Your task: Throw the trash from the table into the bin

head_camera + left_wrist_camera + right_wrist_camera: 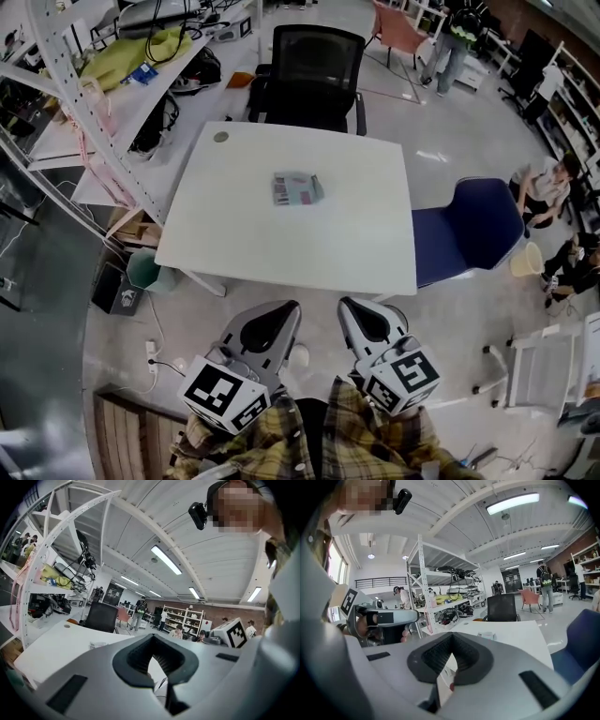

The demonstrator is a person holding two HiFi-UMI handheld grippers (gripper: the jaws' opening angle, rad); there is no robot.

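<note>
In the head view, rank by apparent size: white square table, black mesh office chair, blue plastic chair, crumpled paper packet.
Largest: the white square table.
Next: the black mesh office chair and blue plastic chair, too alike to rank.
Smallest: the crumpled paper packet.

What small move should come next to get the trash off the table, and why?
Probably reach the right gripper forward over the table toward the crumpled wrapper. The wrapper lies alone near the table's middle, while this gripper and the left gripper are just short of the near edge, fingers shut and holding nothing.
</note>
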